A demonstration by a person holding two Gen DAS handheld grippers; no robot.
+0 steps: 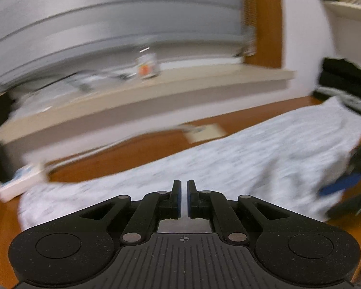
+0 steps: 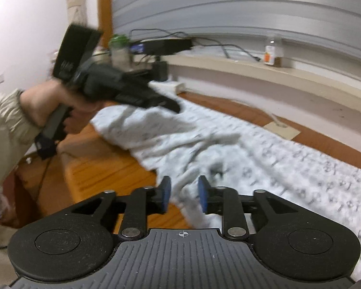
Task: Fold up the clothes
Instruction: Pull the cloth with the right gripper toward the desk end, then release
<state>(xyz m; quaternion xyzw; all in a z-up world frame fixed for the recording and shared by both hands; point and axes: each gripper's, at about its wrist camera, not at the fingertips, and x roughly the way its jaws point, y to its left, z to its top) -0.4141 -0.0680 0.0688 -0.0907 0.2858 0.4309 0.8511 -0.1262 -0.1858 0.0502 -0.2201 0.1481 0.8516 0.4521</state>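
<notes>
While blur hides any writing, left claw (image 1: 183,187) nearly closed, right claw (image 2: 184,187) apart over garment (image 2: 252,149).

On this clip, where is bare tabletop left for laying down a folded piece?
Bare wood shows between the grey patterned garment and the wall, broken by a paper card, and at the table's near corner beside the right gripper. The sill end with cables and black box is crowded.

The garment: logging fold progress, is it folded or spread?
Mostly spread: the garment lies along the table, its near end rumpled.
</notes>
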